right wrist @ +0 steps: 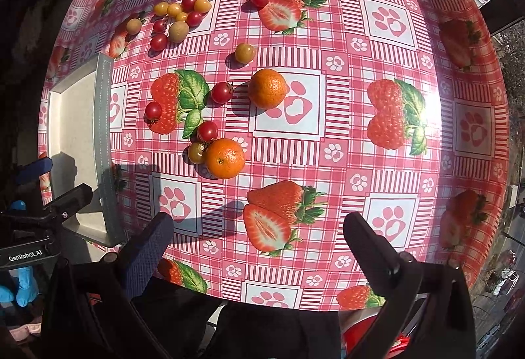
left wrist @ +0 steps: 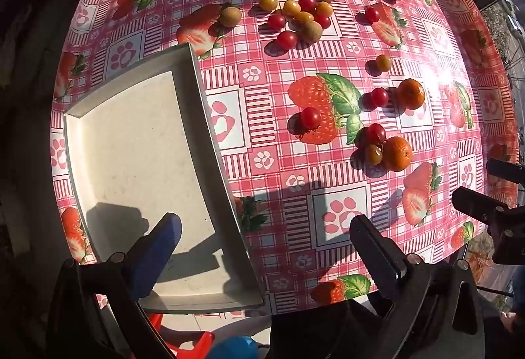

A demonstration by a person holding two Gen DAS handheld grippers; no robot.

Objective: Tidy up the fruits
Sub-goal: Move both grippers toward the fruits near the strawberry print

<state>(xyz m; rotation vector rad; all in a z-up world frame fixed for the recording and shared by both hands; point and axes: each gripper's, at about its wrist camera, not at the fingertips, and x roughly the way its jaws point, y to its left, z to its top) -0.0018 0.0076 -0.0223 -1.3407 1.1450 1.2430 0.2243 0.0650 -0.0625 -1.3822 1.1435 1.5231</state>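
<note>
Hovering above the table, both the left gripper (left wrist: 265, 228) and right gripper (right wrist: 259, 224) kept jaws spread, empty; fruits lay scattered toward twelve o'clock, beside the bare tray (left wrist: 137, 136), apparently awaiting sorting.

Table (right wrist: 387, 41), strawberry-print cloth: white tray (left wrist: 131, 142), tangerines (right wrist: 225, 158), cherry tomatoes (right wrist: 221, 92).

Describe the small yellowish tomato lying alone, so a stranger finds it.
Start at the white rectangular tray on the table's left. Past the nearest big orange mandarin, farther from you, one small yellow-green cherry tomato lies alone, touching nothing.
</note>
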